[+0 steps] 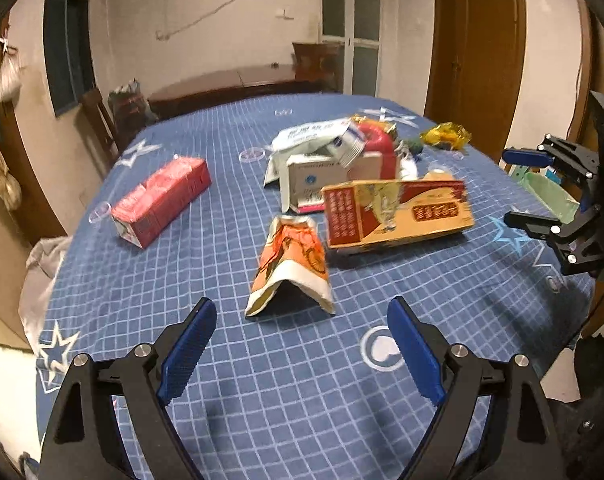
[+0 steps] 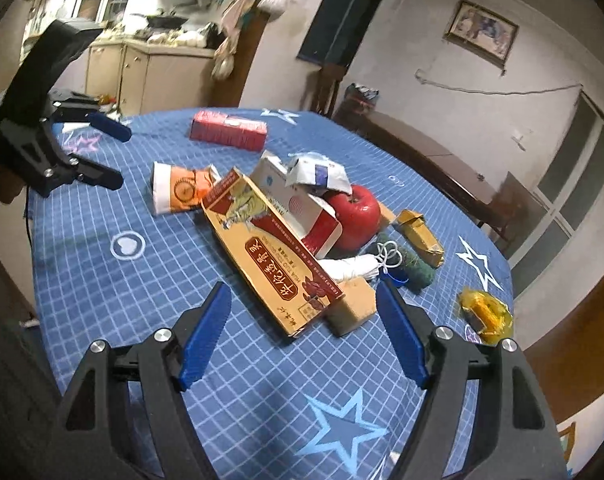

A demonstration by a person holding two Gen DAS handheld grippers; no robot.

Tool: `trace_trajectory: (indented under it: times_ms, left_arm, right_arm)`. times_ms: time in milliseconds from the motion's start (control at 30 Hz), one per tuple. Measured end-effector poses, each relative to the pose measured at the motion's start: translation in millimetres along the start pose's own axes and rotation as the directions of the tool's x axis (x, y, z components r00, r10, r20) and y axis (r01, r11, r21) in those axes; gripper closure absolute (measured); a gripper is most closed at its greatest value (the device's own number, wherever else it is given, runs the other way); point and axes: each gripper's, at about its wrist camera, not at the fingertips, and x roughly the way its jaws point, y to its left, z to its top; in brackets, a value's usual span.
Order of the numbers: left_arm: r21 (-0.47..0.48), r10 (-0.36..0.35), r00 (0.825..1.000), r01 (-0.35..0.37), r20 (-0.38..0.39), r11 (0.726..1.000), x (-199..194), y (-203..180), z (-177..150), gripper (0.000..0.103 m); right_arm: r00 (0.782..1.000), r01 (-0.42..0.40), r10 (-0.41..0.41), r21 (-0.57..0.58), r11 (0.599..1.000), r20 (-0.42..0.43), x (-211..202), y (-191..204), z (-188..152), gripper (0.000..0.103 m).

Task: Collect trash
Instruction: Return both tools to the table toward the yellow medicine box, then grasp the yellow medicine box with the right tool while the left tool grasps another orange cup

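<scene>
Trash pile on the table [image 1: 150, 320]: long carton [image 2: 270, 256], orange wrapper [image 1: 290, 268], white box [image 2: 298, 200], red box [image 1: 162, 204]. Left gripper [image 1: 302, 344], jaws apart and empty, faces the wrapper. Right gripper [image 2: 304, 328], jaws apart, empty, near the carton's end.
</scene>
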Motion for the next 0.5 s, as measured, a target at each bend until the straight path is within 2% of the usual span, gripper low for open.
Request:
trace_trajectory:
  times_ms: [133,300,367,500]
  left_arm:
    - [0.005,-0.024,0.999,0.024,-0.026,1.000,19,5,7,0.016]
    - [0.038,-0.052,0.998,0.053,-0.048,0.998,38,1,22,0.016]
    - [0.054,-0.042,0.997,0.046,-0.065,0.998,47,0,26,0.016]
    - [0.090,-0.009,0.993,0.019,-0.114,0.996,71,-3,32,0.016]
  right_arm:
    - [0.997,-0.053,0.048,-0.104,0.993,-0.053,21,2,6,0.032]
    - [0.987,-0.096,0.064,-0.223,0.970,-0.148,57,6,19,0.031]
    - [0.982,-0.107,0.062,-0.255,0.961,-0.177,70,6,25,0.028]
    - [0.974,-0.136,0.065,-0.326,0.936,-0.219,89,13,28,0.027]
